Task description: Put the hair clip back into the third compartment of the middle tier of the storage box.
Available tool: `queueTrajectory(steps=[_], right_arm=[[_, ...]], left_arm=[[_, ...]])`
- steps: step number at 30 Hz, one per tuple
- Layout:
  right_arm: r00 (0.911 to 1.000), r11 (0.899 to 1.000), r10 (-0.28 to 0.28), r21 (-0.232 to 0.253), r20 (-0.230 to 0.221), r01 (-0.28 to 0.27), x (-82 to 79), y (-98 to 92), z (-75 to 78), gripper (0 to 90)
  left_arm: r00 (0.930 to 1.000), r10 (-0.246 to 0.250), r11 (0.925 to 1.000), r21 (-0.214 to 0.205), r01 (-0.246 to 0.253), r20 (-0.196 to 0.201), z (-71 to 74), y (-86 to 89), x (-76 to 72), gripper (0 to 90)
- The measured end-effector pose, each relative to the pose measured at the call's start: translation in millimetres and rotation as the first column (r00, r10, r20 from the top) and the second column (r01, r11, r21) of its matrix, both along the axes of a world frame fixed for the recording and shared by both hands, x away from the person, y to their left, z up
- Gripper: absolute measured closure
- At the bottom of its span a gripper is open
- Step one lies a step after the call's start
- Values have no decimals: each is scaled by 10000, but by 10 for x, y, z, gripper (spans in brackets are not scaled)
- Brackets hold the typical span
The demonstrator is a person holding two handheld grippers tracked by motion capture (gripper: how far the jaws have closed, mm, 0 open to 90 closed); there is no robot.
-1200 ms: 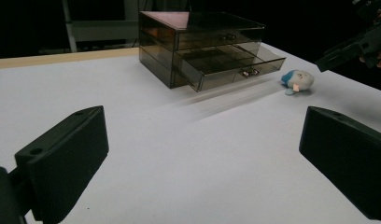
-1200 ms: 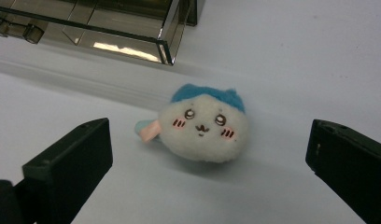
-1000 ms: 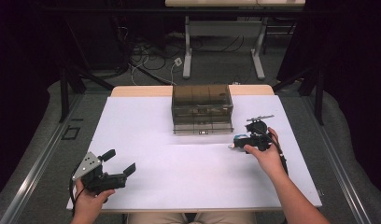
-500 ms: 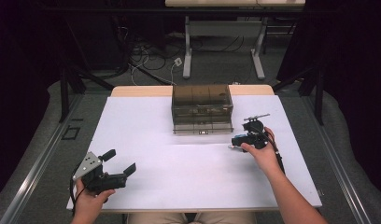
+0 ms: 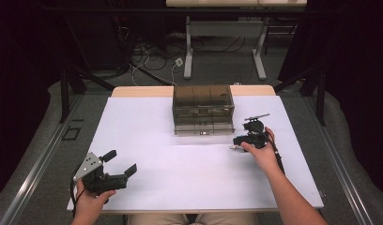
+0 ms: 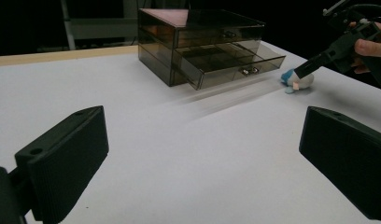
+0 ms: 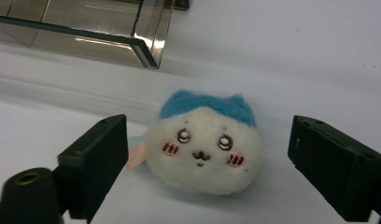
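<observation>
Plush toy (image 7: 205, 142), white with blue top, on counter (image 5: 180, 173) just beside open drawer of smoky drawer box (image 5: 202, 108). Right gripper (image 7: 205, 158) fingers closing, straddling toy, not yet pressing. Left gripper (image 5: 120, 162) fingers wide open, empty.

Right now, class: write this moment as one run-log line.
right tongs: closing around plush toy, pads not yet touching | left tongs: open, empty | drawer box: bottom drawer pulled out

There is one little plush toy (image 7: 205, 144). There is one clear box of drawers (image 5: 202, 109). Two grippers, left (image 5: 121, 162) and right (image 5: 235, 142).
</observation>
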State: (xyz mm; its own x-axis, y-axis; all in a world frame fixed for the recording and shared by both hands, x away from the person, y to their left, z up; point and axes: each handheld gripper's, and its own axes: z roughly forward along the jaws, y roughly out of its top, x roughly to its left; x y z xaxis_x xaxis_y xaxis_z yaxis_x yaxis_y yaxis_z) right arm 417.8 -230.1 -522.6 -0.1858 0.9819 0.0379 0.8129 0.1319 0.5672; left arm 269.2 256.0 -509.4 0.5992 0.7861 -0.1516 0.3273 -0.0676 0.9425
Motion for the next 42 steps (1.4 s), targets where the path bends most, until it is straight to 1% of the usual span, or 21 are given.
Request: queueTrajectory(steps=[1,5,6,9,10,13,15,17,19,20,21,23,24,25,32,38,39,42], right_arm=[[10000,10000,-55,-8,-60,55,8,1,-8,148],[10000,9999,-22,-137,-72,21,25,8,-33,148],[9999,10000,-73,-40,-91,72,27,20,-37,149],[9997,9999,-137,-7,-197,137,37,40,-52,148],[9998,10000,-69,-70,-187,68,43,37,-59,149],[9996,9999,-132,-43,-263,131,50,50,-76,149],[9996,9999,-81,-93,-282,78,58,53,-92,151],[9994,9998,-140,-127,-321,136,64,64,-106,157],[9995,9998,-107,-185,-307,101,70,68,-118,163],[9995,9997,-60,-235,-315,52,72,66,-117,167],[9994,9997,-114,-239,-323,107,76,81,-124,189],[9993,9996,-156,-229,-338,148,77,87,-127,200],[9990,9996,-212,-211,-384,204,77,93,-128,228],[9991,9995,-221,-240,-355,212,79,95,-132,247],[9997,9985,-106,-537,-229,93,72,105,-139,298],[9998,9980,-48,-631,-192,35,60,113,-132,310],[10000,9974,-23,-714,-75,18,57,108,-127,311],[10000,9973,-20,-739,-81,14,52,100,-115,312]], left_arm=[[10000,-5,9999,112,5,40,1,7,4,14],[10000,-24,9999,141,24,50,0,7,8,14],[10000,-34,9999,144,34,47,0,7,8,14],[10000,-41,9999,156,40,54,-1,7,9,14],[10000,-35,9999,145,35,49,-1,6,8,14],[10000,-37,9999,150,36,51,-1,7,8,14],[10000,-43,9999,149,42,46,-1,7,8,14],[10000,-40,9999,142,40,17,-2,6,8,14],[10000,-30,10000,72,30,-22,-5,3,8,14],[10000,-28,10000,15,28,-58,-6,0,8,14],[10000,-12,10000,-3,12,-86,-7,1,7,14],[10000,-10,10000,-10,10,-88,-7,2,7,14],[10000,-6,10000,41,6,-59,-6,7,9,14],[10000,-7,10000,39,7,-59,-6,8,9,14],[10000,-22,10000,-2,22,-83,-7,4,6,17],[10000,-19,10000,24,19,-68,-6,7,7,17],[10000,-22,10000,38,22,-64,-7,8,8,17],[10000,-20,10000,44,20,-65,-7,8,9,17]])
